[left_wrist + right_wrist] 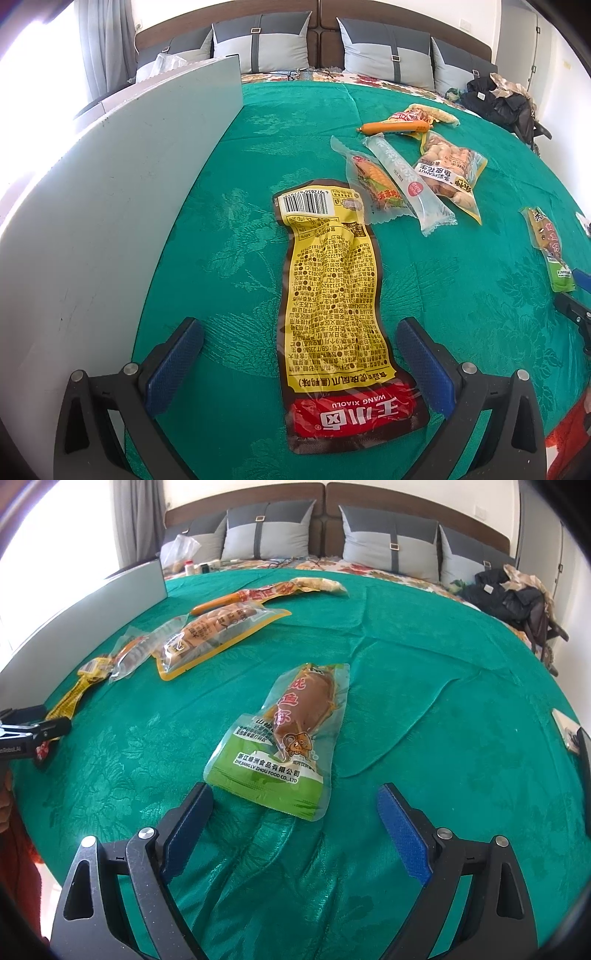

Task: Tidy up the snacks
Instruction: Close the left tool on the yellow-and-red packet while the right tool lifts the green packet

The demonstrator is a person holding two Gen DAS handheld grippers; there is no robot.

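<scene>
A long yellow and red snack pouch (332,306) lies flat on the green bedspread (461,288), its red end between the fingers of my left gripper (301,334). That gripper stands open, pads clear of the pouch. In the right wrist view a green and clear pouch with a brown snack (291,734) lies just ahead of my right gripper (295,794), which is open and holds nothing. Further back lie a corn pouch (373,181), a clear tube pack (406,181), a peanut bag (448,170) and an orange sausage (393,127).
A grey-white board (110,229) stands upright along the left edge of the bedspread. Grey pillows (384,48) line the headboard. Dark clothes (517,594) are heaped at the back right. The left gripper shows at the left edge (33,731) of the right wrist view.
</scene>
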